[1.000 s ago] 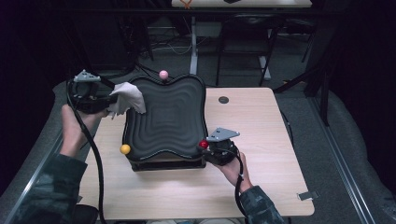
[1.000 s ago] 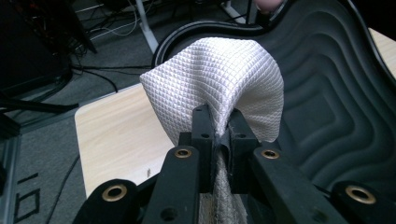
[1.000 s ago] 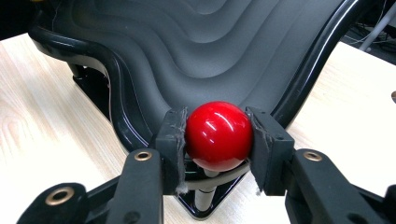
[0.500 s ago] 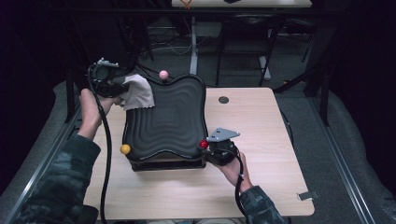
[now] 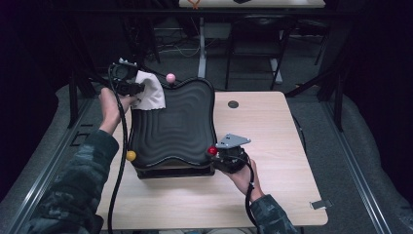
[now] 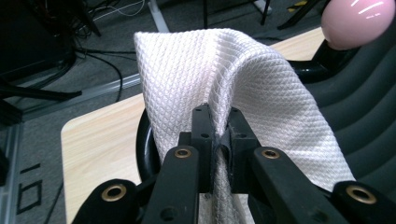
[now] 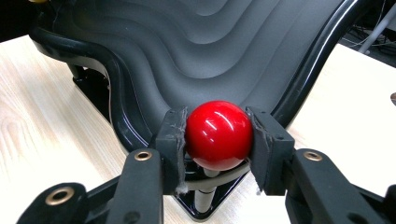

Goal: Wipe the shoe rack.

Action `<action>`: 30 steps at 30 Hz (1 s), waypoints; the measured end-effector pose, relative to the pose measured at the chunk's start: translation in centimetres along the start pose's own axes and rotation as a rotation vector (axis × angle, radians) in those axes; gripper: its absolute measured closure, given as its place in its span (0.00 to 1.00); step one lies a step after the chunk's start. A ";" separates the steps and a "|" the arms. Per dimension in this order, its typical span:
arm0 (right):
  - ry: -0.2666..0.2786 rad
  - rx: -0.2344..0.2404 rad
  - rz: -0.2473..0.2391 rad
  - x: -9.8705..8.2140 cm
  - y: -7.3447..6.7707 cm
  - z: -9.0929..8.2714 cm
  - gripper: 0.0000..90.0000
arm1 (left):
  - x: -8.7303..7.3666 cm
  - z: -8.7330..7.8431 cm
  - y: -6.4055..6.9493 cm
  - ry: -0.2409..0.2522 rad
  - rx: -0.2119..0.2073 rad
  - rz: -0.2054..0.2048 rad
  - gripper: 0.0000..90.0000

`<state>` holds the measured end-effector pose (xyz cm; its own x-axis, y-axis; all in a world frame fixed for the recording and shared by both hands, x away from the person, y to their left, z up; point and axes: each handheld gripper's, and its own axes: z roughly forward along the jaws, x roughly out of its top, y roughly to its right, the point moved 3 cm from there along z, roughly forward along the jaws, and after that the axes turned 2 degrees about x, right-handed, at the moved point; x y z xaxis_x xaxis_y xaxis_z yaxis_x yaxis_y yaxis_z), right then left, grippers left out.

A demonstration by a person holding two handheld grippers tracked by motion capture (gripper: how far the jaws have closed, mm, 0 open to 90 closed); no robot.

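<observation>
Table [image 5: 272,146]: light wood top, person seated at 6 o'clock side.
Tray [image 5: 173,122]: black, wavy ridged surface, raised on a dark base; sits left of table centre. Ball knobs at its corners.
Red knob [image 7: 218,134]: at tray's 4 o'clock corner, on a short stem.
R gripper [image 5: 219,155]: held in right hand at tray's 4 o'clock corner. Jaws clamped on red knob, one pad each side, both touching it.
Pink knob [image 5: 170,78]: at tray's 12 o'clock edge; in left gripper view at 1 o'clock, just beyond cloth.
Yellow knob [image 5: 131,155]: at tray's 7 o'clock corner, untouched.
Cloth [image 6: 243,88]: white, waffle weave, folded over; hangs over tray's 11 o'clock corner.
L gripper [image 6: 219,135]: held in left hand at tray's 11 o'clock corner. Jaws together, pinching a fold of cloth.
Grommet [image 5: 233,104]: small dark disc on tabletop, 2 o'clock of tray, apart from it.
Floor: grey, cables and chair legs at 12 o'clock past table.
</observation>
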<state>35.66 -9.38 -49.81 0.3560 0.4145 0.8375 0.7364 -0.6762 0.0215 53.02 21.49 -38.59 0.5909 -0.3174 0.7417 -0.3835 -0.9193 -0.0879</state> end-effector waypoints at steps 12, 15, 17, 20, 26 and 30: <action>-0.001 0.004 0.003 0.0 0.0 0.0 0.67 | -0.1 0.7 -0.6 -0.015 -0.038 -0.030 0.93; -0.001 0.004 0.002 0.0 0.0 0.0 0.67 | -0.3 0.7 -0.6 -0.023 -0.045 -0.030 0.93; -0.006 -0.003 0.001 0.0 0.1 0.0 0.67 | -0.5 0.6 -0.5 -0.031 -0.048 -0.034 0.94; -0.001 0.004 0.004 0.0 0.0 0.0 0.67 | -1.0 0.4 -0.6 -0.048 -0.068 -0.056 0.94; -0.005 0.002 0.005 0.1 0.0 0.0 0.67 | -1.9 0.1 0.0 -0.048 -0.047 -0.041 0.94; -0.006 0.006 0.008 0.1 0.0 0.0 0.67 | -2.8 -0.1 0.6 -0.057 -0.065 -0.038 0.94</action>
<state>35.71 -9.32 -49.74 0.3655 0.4127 0.8343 0.7367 -0.6761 0.0118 51.05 21.87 -40.61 0.6448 -0.2966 0.7045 -0.4042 -0.9145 -0.0150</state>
